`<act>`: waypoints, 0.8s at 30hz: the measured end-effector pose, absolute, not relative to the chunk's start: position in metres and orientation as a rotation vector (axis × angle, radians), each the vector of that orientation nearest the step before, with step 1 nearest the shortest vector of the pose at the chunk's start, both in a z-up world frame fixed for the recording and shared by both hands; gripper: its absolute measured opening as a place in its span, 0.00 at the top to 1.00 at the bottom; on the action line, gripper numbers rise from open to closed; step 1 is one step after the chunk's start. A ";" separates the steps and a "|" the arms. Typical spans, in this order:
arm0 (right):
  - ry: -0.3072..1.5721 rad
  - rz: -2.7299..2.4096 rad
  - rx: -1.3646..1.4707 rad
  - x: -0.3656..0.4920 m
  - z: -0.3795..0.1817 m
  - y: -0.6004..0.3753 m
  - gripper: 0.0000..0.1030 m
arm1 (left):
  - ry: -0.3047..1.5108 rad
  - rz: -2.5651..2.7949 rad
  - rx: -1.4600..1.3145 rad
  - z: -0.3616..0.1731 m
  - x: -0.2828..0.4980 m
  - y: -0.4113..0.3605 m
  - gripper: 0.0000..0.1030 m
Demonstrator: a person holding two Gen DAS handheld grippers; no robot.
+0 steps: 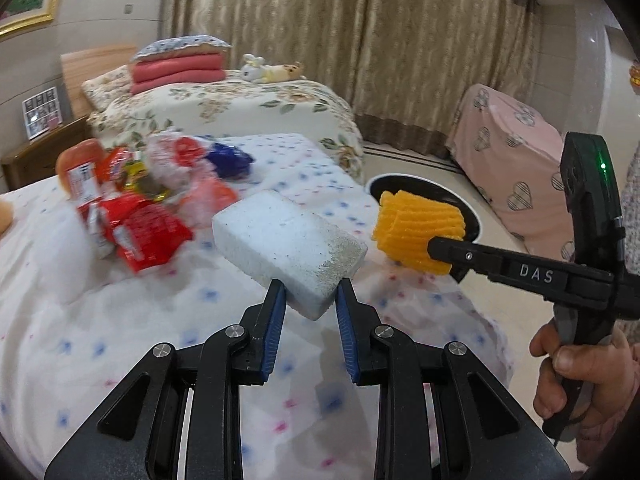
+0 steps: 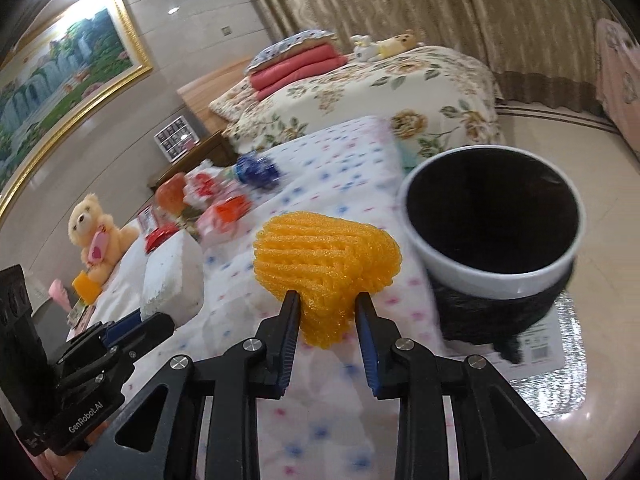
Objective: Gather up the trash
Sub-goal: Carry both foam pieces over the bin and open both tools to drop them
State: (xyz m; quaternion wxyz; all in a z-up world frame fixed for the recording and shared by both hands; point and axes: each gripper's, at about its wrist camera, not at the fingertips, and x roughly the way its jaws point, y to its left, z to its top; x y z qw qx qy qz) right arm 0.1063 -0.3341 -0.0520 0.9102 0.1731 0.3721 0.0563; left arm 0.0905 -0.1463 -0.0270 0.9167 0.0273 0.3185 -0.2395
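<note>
Since both pieces are bound for the bin (image 2: 492, 216) beside the bed (image 1: 160, 320), each is carried clear above the sheet. The left gripper (image 1: 311, 300) is clamped on a white foam block (image 1: 288, 244). The right gripper (image 2: 327, 316) pinches an orange foam net (image 2: 324, 256), nearer the bin.

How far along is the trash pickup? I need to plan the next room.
Done: nothing visibly binned; the bin shows only a dark inside. In hand: the left gripper holds a white foam block, and the right gripper holds a yellow foam net near the bin. Left: wrappers remain on the bed.
</note>
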 end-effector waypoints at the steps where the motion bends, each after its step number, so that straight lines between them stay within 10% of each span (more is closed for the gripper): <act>1: 0.766 0.107 0.358 0.106 -0.051 -0.339 0.72 | 0.658 -0.501 0.061 -0.027 0.092 -0.151 0.76; 24: 0.744 -0.069 0.442 0.114 -0.057 -0.437 0.72 | 0.679 -0.621 0.129 -0.023 0.126 -0.243 0.76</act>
